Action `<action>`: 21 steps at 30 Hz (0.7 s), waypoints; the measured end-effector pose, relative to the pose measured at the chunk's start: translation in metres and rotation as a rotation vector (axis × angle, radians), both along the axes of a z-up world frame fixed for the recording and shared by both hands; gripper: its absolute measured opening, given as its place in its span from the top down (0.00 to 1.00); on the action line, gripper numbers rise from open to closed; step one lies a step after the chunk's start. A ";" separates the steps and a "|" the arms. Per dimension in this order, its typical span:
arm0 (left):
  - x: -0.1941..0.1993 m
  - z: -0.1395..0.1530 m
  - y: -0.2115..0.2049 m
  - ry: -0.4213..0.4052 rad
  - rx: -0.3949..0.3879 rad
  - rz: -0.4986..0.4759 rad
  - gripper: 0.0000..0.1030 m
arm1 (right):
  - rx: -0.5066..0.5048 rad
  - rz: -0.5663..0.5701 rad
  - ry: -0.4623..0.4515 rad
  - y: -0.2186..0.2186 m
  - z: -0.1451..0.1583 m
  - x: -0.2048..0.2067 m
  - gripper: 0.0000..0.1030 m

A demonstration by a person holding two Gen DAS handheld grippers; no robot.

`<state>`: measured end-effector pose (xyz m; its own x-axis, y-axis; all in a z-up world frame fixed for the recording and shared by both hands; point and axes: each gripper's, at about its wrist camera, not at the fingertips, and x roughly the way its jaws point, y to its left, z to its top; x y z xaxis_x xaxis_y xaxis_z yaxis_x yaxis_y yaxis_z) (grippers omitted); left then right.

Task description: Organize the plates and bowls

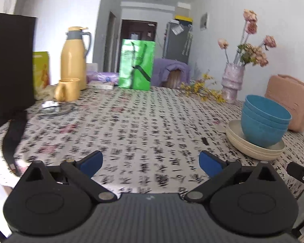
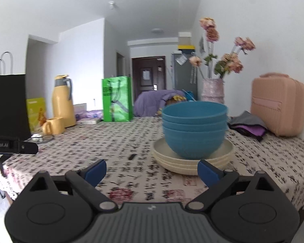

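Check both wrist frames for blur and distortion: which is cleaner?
Left wrist: motion blur smears the tablecloth print and green bag; fisheye bends the table edge. Right wrist: cleaner overall, though the blue bowls and cream plates are slightly soft; dark vignette corners in both. No harsh glare; lighting is soft and even.
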<state>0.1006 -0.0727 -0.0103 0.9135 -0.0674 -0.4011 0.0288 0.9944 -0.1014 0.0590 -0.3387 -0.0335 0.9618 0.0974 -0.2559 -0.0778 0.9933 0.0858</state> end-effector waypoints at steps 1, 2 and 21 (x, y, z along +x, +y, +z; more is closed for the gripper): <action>0.008 -0.001 -0.005 0.008 -0.002 -0.016 0.00 | 0.006 -0.019 0.000 -0.006 -0.001 0.003 0.06; 0.017 -0.001 -0.011 0.020 -0.007 -0.034 0.00 | 0.014 -0.037 0.000 -0.014 -0.002 0.007 0.06; 0.062 0.008 -0.074 -0.065 -0.008 -0.140 0.00 | 0.090 -0.079 -0.044 -0.061 0.014 0.062 0.06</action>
